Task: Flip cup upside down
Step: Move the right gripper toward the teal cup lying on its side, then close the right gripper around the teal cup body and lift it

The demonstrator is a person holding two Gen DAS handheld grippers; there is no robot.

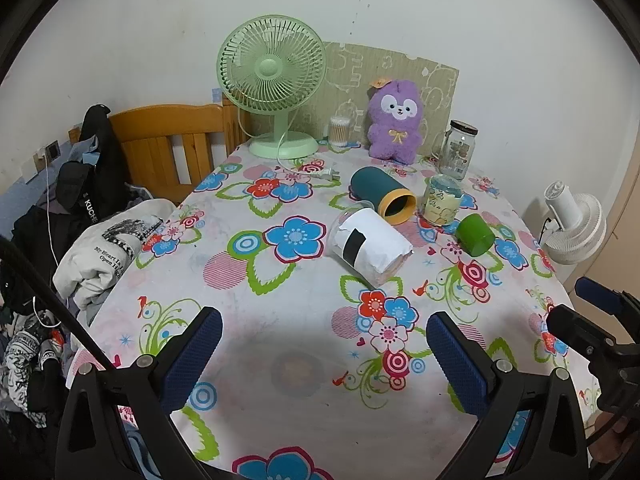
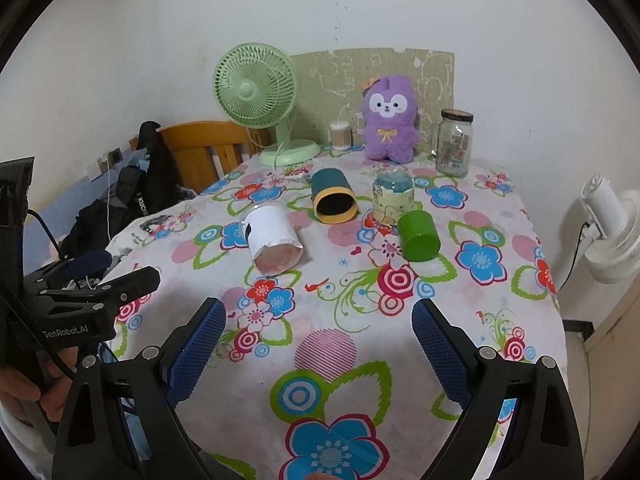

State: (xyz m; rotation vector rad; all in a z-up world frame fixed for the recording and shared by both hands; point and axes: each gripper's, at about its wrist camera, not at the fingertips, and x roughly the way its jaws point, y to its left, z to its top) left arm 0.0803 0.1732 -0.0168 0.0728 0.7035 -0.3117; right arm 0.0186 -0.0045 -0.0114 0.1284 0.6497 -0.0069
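Four cups on flowery table [image 2: 348, 364], far from my grippers. Left to right: white paper cup [image 2: 274, 240] on side, blue cup with yellow rim [image 2: 333, 197] on side, sticker cup [image 2: 393, 200] standing mouth down, I think, green cup [image 2: 418, 241] tipped. Task names no cup; I might grab wrong one. Lying cups could roll off if bumped. Left gripper [image 1: 324, 356] fingers wide, holding nothing. Right gripper [image 2: 320, 350] fingers wide, holding nothing. Paper cup soft; hard squeeze could crush it.

We cannot read the label on the glass jar [image 2: 454, 142], too small here. The white fan [image 2: 608, 232] is cut by the picture's right edge. The white-wrapped cup [image 1: 370, 242] perhaps hides its own rim; the desk [image 2: 360, 340] runs off the bottom.
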